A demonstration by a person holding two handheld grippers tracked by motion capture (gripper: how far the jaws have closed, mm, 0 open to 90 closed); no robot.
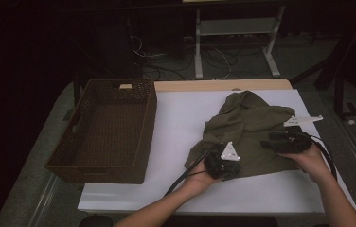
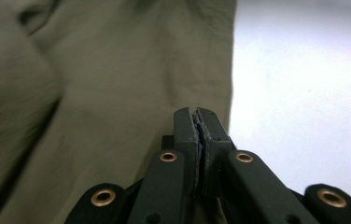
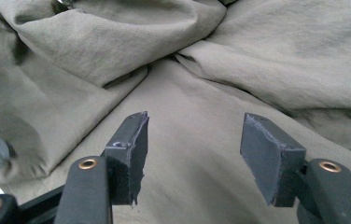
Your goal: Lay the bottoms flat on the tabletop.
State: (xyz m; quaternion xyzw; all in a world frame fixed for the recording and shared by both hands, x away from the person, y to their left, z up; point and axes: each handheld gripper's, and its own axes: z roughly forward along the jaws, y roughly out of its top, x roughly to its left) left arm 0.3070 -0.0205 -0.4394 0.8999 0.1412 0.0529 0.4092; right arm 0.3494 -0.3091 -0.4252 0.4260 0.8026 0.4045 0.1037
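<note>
garment: olive-green cloth (image 1: 247,132), crumpled, on the white table (image 1: 181,132), right half, about 3 o'clock from the basket
left gripper (image 1: 222,163): over the cloth's near edge, 7 o'clock side; jaws pressed together, cannot tell if fabric is caught
right gripper (image 1: 287,140): over the cloth's 4 o'clock side; jaws spread, nothing between
basket: brown wicker basket (image 1: 105,130), table's left, well apart

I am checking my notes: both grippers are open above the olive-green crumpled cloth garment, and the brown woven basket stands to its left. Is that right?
Not quite. The left gripper is shut, as the left gripper view shows. The right gripper is open above the olive-green crumpled cloth garment, and the brown woven basket stands to its left.
</note>
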